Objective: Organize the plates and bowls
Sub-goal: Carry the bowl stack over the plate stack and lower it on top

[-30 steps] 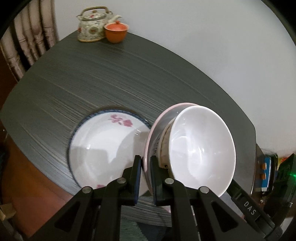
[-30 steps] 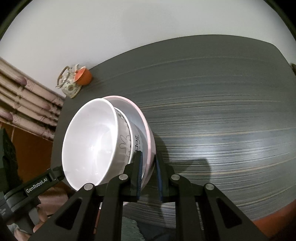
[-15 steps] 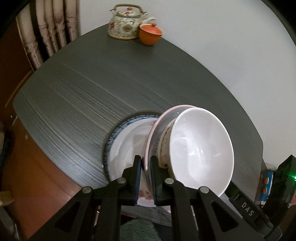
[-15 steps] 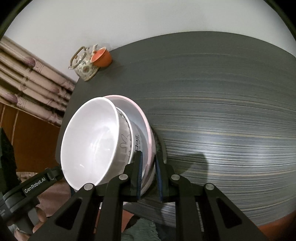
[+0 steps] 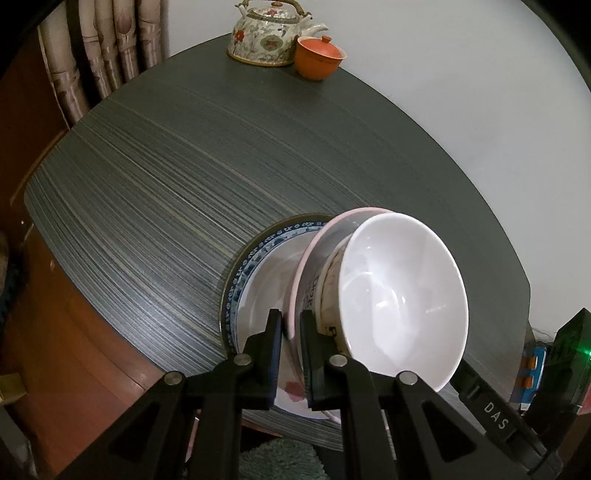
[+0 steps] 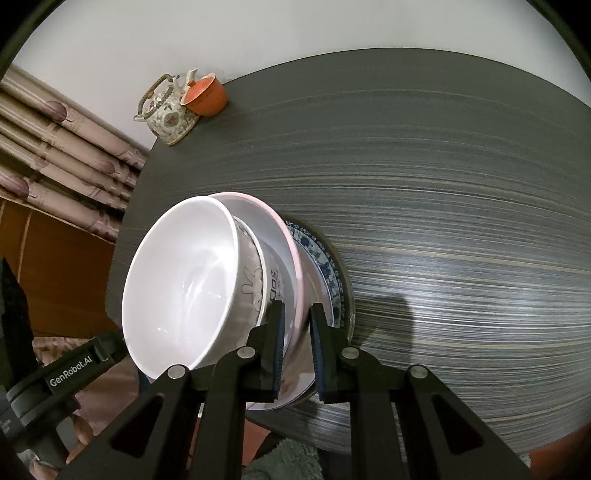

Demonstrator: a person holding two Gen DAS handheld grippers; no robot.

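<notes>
A pink-rimmed plate (image 5: 317,236) carries a cartoon-printed bowl (image 5: 328,273) with a plain white bowl (image 5: 402,295) nested in it. My left gripper (image 5: 291,325) is shut on the plate's near-left rim. My right gripper (image 6: 297,317) has its jaws around the opposite rim (image 6: 291,254), with a small gap showing at the right pad. The stack sits over a blue-patterned plate (image 5: 255,266), which lies on the dark table and also shows in the right wrist view (image 6: 325,262). Whether the pink plate touches it is hidden.
A floral teapot (image 5: 269,35) and an orange lidded cup (image 5: 319,55) stand at the table's far corner. The dark striped tabletop (image 5: 184,177) ends close below the plates. Curtains (image 6: 55,147) and a wooden cabinet lie to the left.
Both grippers carried the stack left over the blue-patterned plate, which is now mostly covered. The right gripper's jaws have opened slightly.
</notes>
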